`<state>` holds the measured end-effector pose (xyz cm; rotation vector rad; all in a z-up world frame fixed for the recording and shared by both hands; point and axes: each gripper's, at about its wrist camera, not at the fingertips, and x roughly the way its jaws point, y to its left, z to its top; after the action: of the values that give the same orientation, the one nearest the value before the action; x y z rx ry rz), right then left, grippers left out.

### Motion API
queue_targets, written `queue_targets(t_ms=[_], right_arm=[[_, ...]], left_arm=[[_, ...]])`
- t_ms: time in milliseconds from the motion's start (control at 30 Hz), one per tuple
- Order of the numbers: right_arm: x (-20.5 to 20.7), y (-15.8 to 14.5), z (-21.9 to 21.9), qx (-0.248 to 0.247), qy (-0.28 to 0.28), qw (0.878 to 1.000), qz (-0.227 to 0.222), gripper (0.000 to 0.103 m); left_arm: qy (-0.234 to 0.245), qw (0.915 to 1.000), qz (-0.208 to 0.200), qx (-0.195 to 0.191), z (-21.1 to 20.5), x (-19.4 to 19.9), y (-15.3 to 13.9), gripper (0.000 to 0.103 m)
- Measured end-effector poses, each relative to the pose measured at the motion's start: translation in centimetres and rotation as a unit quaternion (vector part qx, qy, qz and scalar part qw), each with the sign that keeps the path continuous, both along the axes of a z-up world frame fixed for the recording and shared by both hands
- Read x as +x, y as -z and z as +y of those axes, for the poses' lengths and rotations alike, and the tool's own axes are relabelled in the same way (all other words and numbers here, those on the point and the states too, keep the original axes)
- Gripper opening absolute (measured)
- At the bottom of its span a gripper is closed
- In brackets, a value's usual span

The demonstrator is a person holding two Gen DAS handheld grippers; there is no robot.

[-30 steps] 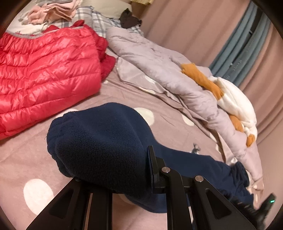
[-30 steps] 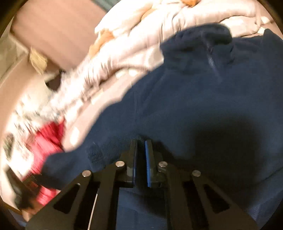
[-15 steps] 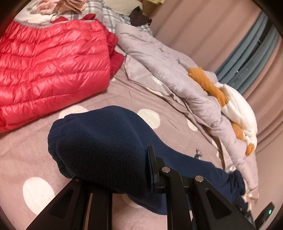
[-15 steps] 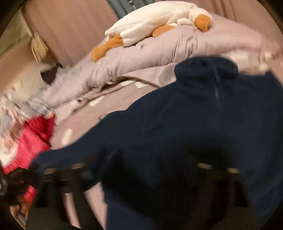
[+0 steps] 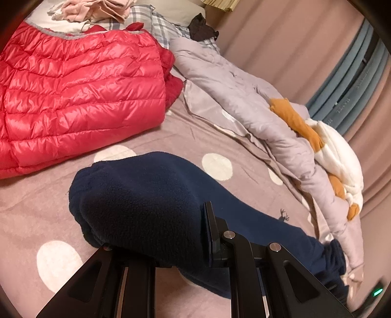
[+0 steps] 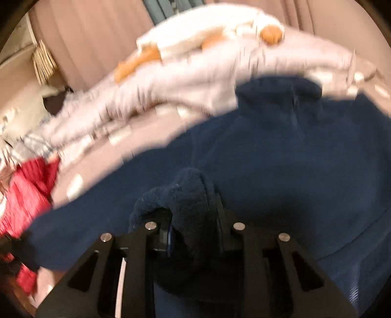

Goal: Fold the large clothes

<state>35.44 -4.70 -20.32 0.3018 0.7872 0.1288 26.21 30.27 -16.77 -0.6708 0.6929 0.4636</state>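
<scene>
A navy fleece jacket [image 6: 281, 156] lies spread on the bed, collar toward the far side. Its sleeve [image 5: 146, 195] runs across the left wrist view. My left gripper [image 5: 156, 234] is shut on the sleeve's cuff end, which bulges over the fingers and hides the left one. My right gripper [image 6: 193, 232] is shut on a bunched fold of the same fleece [image 6: 190, 195], held above the jacket body. The right wrist view is motion-blurred.
A red down jacket [image 5: 73, 93] lies folded at the far left. A crumpled lilac duvet [image 5: 244, 97] with a white and orange plush toy [image 5: 330, 151] runs along the right. The dotted mauve sheet [image 5: 220, 137] lies between. Pink clothes [image 5: 97, 7] and curtains stand behind.
The right gripper opened and closed again on a fold of fleece, now lifted between its fingers, and it is swinging. The left gripper moved slightly forward, still holding the sleeve.
</scene>
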Motion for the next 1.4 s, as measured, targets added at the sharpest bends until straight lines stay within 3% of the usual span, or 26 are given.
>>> queue_targets(t_ms=[167, 267, 300, 333, 367, 433, 467, 533, 667, 800, 833, 933, 967, 1000, 1067, 1133, 1233, 1400], right_arm=[[1.1, -6.2, 0.3, 0.0, 0.015, 0.997, -0.082, 0.026], [2.2, -5.3, 0.4, 0.021, 0.022, 0.996, -0.083, 0.033], [2.3, -4.4, 0.6, 0.019, 0.021, 0.997, -0.074, 0.04], [2.5, -2.9, 0.9, 0.009, 0.019, 0.998, -0.052, 0.054], [3.0, -1.2, 1.3, -0.002, 0.009, 1.0, -0.017, 0.059], [3.5, 2.4, 1.9, 0.006, -0.022, 0.998, 0.056, 0.061], [3.4, 3.3, 1.9, 0.02, -0.029, 0.997, 0.07, 0.061], [2.8, 3.0, 1.3, 0.029, -0.021, 0.998, 0.055, 0.074], [2.1, -0.5, 0.5, 0.024, -0.016, 0.999, 0.027, 0.075], [0.9, -2.1, -1.1, 0.02, 0.007, 0.999, -0.024, 0.09], [1.1, -1.4, -1.2, 0.006, 0.011, 1.0, -0.013, 0.089], [3.2, 3.1, -1.2, -0.059, 0.001, 0.994, 0.094, 0.08], [3.3, 4.3, -1.2, -0.072, -0.007, 0.992, 0.104, 0.08], [2.4, 4.1, -0.9, -0.093, -0.026, 0.993, 0.063, 0.077], [1.8, 3.2, -0.8, -0.113, -0.036, 0.992, 0.052, 0.077], [1.5, 1.3, -2.1, -0.097, -0.037, 0.993, 0.051, 0.077], [-0.5, -2.6, -6.2, -0.05, -0.018, 0.998, 0.018, 0.08], [-5.9, -6.4, -15.2, -0.053, 0.016, 0.998, -0.01, 0.093]], left_arm=[[0.0, 1.0, 0.001, 0.001, 0.2, 0.5, 0.1, 0.013], [-0.005, 1.0, -0.002, -0.006, 0.4, 0.6, 0.1, 0.013], [-0.004, 1.0, 0.0, -0.007, 0.4, 0.7, 0.1, 0.013], [-0.004, 1.0, 0.004, -0.008, 0.4, 0.8, 0.2, 0.013], [-0.004, 0.9999, 0.008, -0.006, 0.3, 0.9, 0.3, 0.013], [-0.003, 0.9999, 0.01, -0.004, 0.1, 0.9, 0.2, 0.013], [-0.002, 1.0, 0.008, -0.002, 0.0, 0.8, 0.1, 0.013], [0.0, 1.0, 0.003, 0.002, -0.2, 0.6, -0.2, 0.013], [0.0, 0.9999, -0.008, 0.012, -0.5, 0.2, -0.9, 0.013], [0.001, 0.9998, -0.001, 0.021, -0.9, 0.3, -0.9, 0.013], [0.0, 0.9997, 0.002, 0.025, -1.0, 0.3, -0.9, 0.013], [0.004, 0.9997, 0.002, 0.026, -1.2, 0.4, -1.0, 0.013], [0.008, 0.9996, 0.0, 0.027, -1.3, 0.4, -1.2, 0.013], [0.011, 0.9995, -0.004, 0.03, -1.5, 0.5, -1.4, 0.013], [0.015, 0.9993, -0.007, 0.033, -1.7, 0.6, -1.8, 0.013], [0.021, 0.9993, -0.014, 0.029, -2.0, 0.4, -2.3, 0.013], [0.03, 0.998, -0.022, 0.052, -3.0, 0.0, -3.3, 0.013], [0.038, 0.9941, -0.028, 0.098, -5.5, 0.1, -4.6, 0.013]])
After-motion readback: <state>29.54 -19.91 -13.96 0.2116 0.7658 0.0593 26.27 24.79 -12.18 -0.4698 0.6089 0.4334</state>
